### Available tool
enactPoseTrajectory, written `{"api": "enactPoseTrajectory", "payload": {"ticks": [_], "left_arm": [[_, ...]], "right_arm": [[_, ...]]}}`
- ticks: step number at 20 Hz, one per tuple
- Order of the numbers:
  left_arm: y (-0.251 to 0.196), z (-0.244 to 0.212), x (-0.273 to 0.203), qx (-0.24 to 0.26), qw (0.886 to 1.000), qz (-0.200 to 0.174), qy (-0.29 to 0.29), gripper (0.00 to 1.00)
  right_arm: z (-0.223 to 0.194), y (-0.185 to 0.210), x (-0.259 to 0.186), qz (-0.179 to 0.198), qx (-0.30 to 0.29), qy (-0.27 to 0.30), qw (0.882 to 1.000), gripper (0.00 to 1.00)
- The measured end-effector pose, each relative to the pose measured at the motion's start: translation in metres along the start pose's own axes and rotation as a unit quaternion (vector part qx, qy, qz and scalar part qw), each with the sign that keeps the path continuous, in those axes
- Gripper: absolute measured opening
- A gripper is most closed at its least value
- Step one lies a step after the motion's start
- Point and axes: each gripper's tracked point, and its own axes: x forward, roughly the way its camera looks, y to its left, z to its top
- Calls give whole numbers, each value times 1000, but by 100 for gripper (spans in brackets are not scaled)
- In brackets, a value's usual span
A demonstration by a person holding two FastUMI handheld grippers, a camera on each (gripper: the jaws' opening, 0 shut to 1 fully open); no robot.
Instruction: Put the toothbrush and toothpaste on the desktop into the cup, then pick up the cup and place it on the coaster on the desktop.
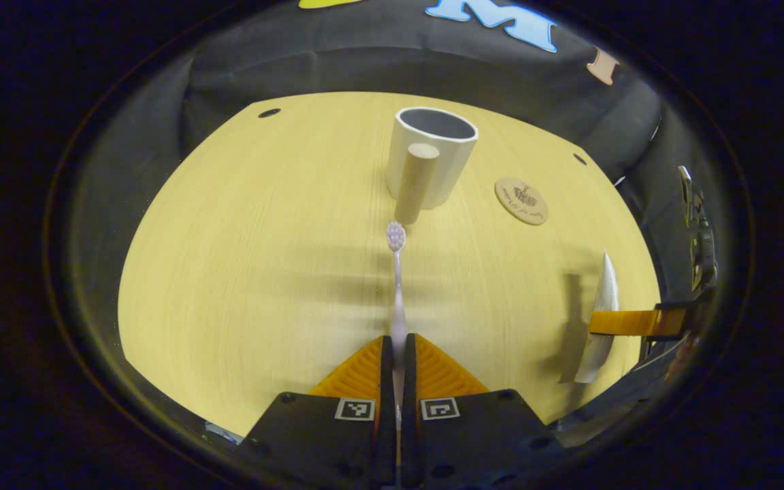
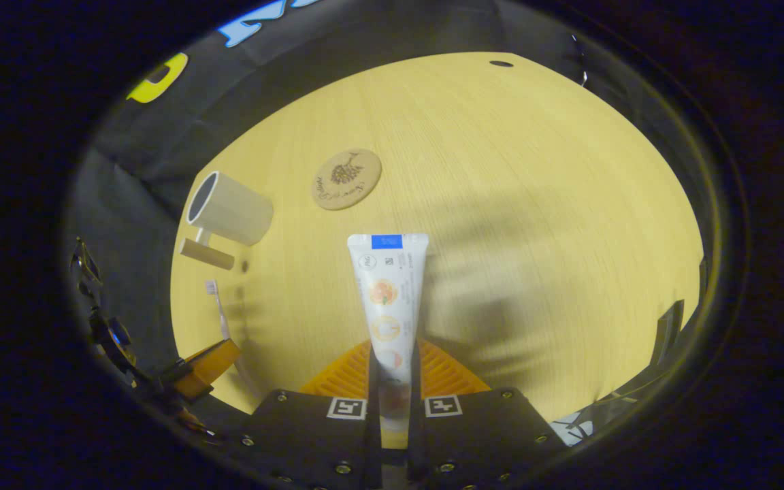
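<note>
Meanwhile the left gripper (image 1: 397,354) clenched the toothbrush (image 1: 397,286) at lower centre, the right gripper (image 2: 392,371) grasped the toothpaste (image 2: 387,299); the cup (image 1: 433,153) and the coaster (image 1: 521,200) stood above.

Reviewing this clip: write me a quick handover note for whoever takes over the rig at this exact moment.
Left gripper: shut on the toothbrush, bristles pointing toward the cup.
Right gripper: shut on the toothpaste, held above the desktop.
Cup stands upright and looks empty; the coaster lies beside it, bare.
Done: both items picked up.
Left: drop both into the cup, then move the cup onto the coaster.
</note>
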Motion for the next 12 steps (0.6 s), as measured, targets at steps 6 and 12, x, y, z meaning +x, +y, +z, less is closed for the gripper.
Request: {"api": "enactPoseTrajectory", "payload": {"ticks": [6,12], "left_arm": [[-11,23,-49,-29,995,-14,-95,11],[-9,71,-116,-34,976,-40,-210,10]], "right_arm": [[23,30,-32,54,-47,-76,995,16],[58,63,-71,100,-84,-177,976,16]]}}
